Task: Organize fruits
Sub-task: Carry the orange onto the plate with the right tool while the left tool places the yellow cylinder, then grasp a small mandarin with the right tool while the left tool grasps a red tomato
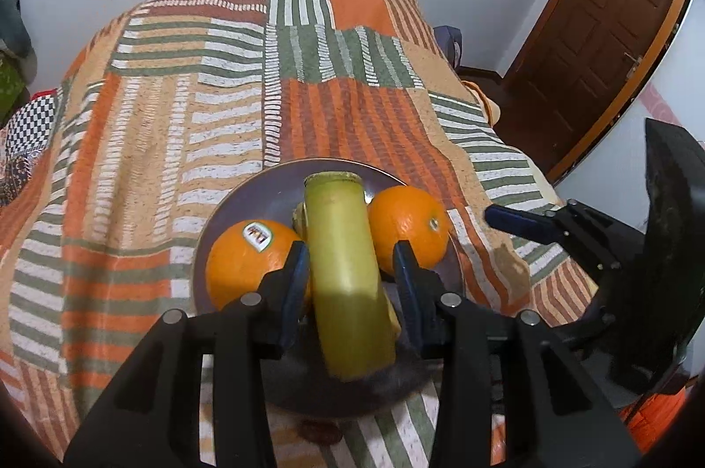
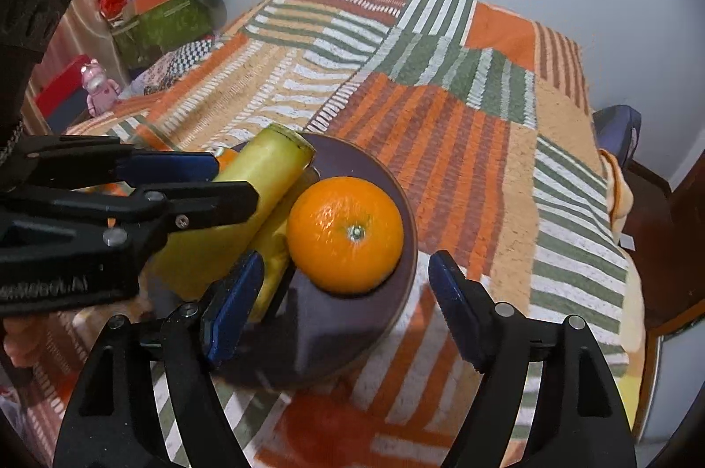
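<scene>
A dark round plate [image 1: 246, 199] lies on a striped bedspread. On it sit an orange with a sticker [image 1: 246, 265] at the left and a second orange [image 1: 407, 230] at the right. My left gripper [image 1: 350, 274] straddles a thick yellow-green stalk piece [image 1: 343, 269] over the plate; the left pad touches it, the right pad stands slightly off it. A second yellow piece [image 2: 273, 261] lies under it. My right gripper [image 2: 346, 300] is open and empty, just in front of the right orange [image 2: 346, 234]. The left gripper [image 2: 185, 181] also shows in the right wrist view, around the stalk [image 2: 246, 199].
The orange, green and white striped bedspread [image 1: 220, 93] covers a bed. A brown door [image 1: 608, 27] stands at the right. Boxes and clutter [image 2: 158, 14] and a pink toy [image 2: 99, 87] sit left of the bed. A small dark red object [image 1: 319, 430] lies near the plate's front edge.
</scene>
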Available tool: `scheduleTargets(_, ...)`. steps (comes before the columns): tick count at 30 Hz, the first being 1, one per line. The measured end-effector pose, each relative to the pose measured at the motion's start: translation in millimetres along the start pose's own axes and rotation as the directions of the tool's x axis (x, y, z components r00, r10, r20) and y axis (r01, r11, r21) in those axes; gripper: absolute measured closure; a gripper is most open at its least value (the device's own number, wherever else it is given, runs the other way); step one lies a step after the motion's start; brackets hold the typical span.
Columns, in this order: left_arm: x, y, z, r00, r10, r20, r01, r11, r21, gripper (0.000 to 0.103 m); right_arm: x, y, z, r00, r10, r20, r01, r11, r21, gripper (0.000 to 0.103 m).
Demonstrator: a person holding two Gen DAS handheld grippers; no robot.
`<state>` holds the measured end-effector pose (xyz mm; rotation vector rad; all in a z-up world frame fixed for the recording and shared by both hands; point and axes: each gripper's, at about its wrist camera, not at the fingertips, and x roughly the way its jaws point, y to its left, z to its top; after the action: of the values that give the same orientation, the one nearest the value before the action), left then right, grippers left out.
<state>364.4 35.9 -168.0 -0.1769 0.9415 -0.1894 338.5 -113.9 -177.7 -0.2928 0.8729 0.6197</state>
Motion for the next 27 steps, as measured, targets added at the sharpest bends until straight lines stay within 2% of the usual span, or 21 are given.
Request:
scheduleTargets(12, -78, -5, -33, 0.994, 0.083, 0.066, -0.087, 0.995, 0.057, 0.064, -74, 20, -21, 0.995, -0.002, 0.097, 0.001, 1.0, 0.009, 0.028)
scheduleTargets(16, -106, -12, -57, 0.99, 0.107, 0.089, -0.115, 0.99, 0.084, 0.064, -97, 29, -32, 0.992, -0.006, 0.128, 0.003, 1.0, 0.022, 0.028)
scheduleTargets(19, -124, -17, -79, 0.987, 0.132, 0.097, -0.142, 0.984, 0.104, 0.064, -111, 41, -43, 0.991, 0.019, 0.134, -0.023, 0.999, 0.033, 0.022)
scheduleTargets(27, -151, -16, -142, 0.985, 0.159, 0.072, -0.167, 0.98, 0.11, 0.059, -111, 85, -80, 0.994, 0.045, 0.103, -0.047, 0.999, 0.011, 0.022)
